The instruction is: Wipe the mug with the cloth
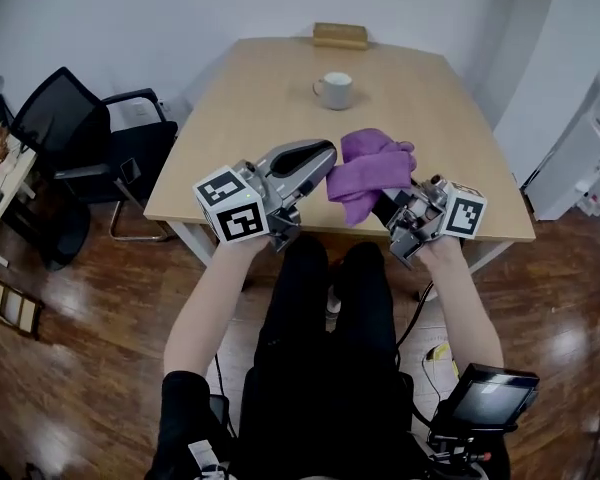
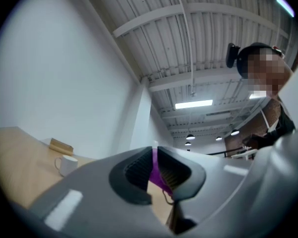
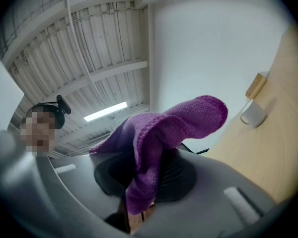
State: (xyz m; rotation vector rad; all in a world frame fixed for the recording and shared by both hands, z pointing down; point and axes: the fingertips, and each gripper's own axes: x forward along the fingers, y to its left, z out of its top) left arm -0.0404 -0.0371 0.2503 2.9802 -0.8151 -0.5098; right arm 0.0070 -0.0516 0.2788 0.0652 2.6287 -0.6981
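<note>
Jaws of left gripper [image 1: 327,158] and right gripper [image 1: 389,202], both tilted upward, clench cloth [image 1: 373,164].

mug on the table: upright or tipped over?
Upright. The mug stands on its base on the table, rim facing up, handle at its left in the head view.

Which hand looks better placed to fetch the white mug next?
The left gripper, probably. Its jaws pinch only a thin edge of the cloth, while the right gripper grips the bulk. The mug stands untouched on the table, handle toward that side.
</note>
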